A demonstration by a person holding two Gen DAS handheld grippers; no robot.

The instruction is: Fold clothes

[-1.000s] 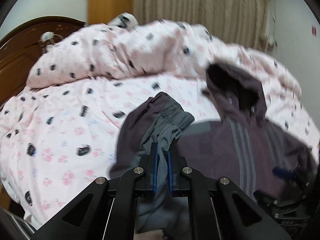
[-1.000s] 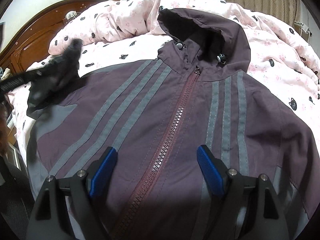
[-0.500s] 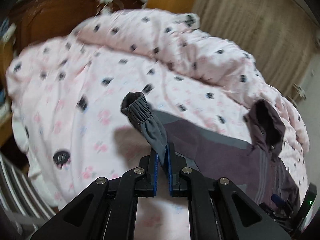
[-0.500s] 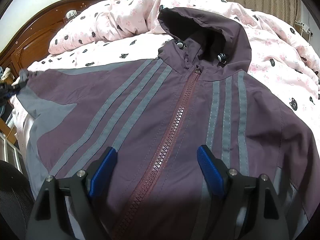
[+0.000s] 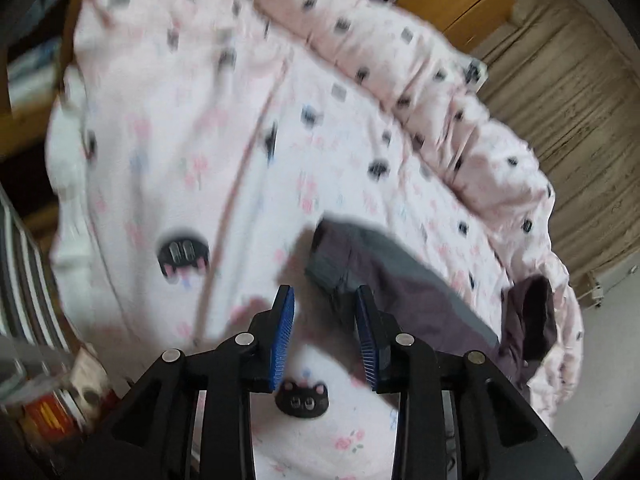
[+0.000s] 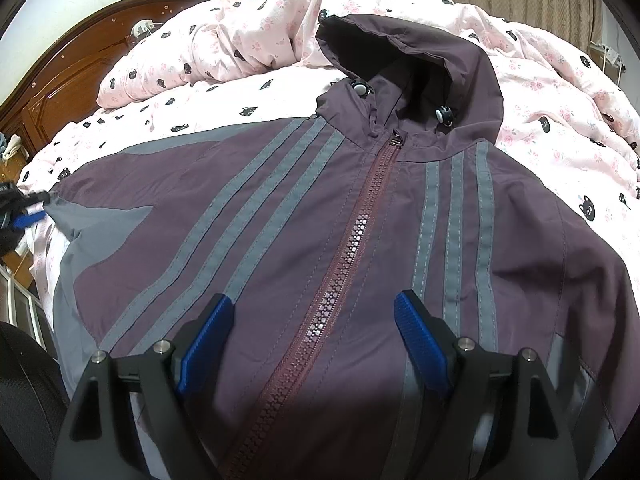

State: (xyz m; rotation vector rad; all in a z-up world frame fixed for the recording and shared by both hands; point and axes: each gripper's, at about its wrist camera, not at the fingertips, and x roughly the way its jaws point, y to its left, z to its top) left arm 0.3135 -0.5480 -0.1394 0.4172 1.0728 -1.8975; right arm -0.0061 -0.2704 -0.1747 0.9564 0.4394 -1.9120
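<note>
**Jacket Lay Flat on the Bed, Both Grippers Open**

The purple jacket (image 6: pixel 304 232) lay spread out on the pink sheet (image 6: pixel 560 168), front side up and zipped. Its zipper (image 6: pixel 344 264) ran down the middle, with grey stripes on each side. The hood (image 6: pixel 420 64) lay at the far end, open and a bit puffed up.

The right gripper (image 6: pixel 312 340) was over the near part of the jacket. Its blue pads stood wide apart and held nothing. The zipper ran between them. I could not tell if the pads touched the cloth.

The left gripper (image 5: pixel 324 332) was out at the left side of the bed. Its jaws were open too, with nothing between them. The sleeve (image 5: pixel 384 276) lay flat on the sheet, stretched out to the left. The sleeve's cuff (image 5: pixel 328 264) was just past the tips of the gripper, a little to the right. Part of the sleeve went behind the right finger. The left view was blurry, so small things were hard to see.

A lumpy pink blanket (image 6: pixel 256 36) was piled up at the far side, behind the hood. A dark wooden headboard (image 6: pixel 68 76) stood at the far left. A tan curtain (image 5: pixel 568 92) hung past the bed. Nothing lay on top of the jacket.
</note>
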